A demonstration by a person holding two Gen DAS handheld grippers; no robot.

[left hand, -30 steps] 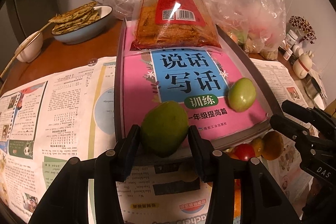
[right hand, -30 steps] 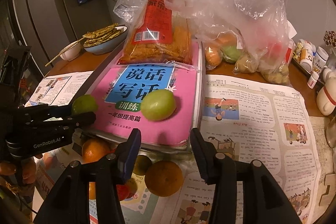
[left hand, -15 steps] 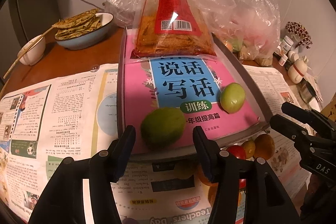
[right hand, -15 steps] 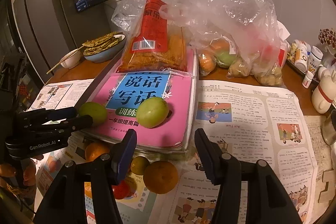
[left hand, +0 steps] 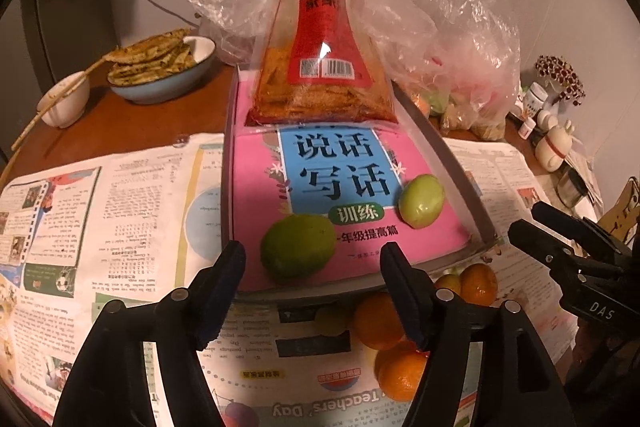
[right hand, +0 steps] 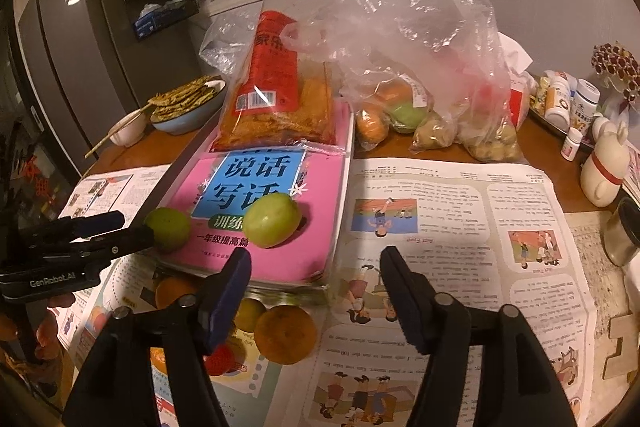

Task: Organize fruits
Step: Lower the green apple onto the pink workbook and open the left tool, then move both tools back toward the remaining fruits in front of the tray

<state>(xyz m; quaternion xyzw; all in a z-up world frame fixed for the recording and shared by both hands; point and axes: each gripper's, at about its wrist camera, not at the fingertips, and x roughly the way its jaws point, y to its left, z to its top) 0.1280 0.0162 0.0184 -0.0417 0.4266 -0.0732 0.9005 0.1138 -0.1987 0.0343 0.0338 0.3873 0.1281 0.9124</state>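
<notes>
The left hand-held gripper (left hand: 312,259) has just been opening; its jaws stand apart, clear of the dark green fruit (left hand: 298,251) between them, which rests on the pink book (left hand: 256,187). The right hand-held gripper (right hand: 314,263) has also just been opening and holds nothing; the pale green fruit (right hand: 272,221) lies beyond it on that book. Oranges (right hand: 285,335) sit on newspaper (right hand: 460,227) covering the tabletop (left hand: 132,123). A snack bag (left hand: 320,79) rests further back. The clear plastic bag (right hand: 420,67) holds more fruit. A bowl (left hand: 164,83) holds flatbreads.
</notes>
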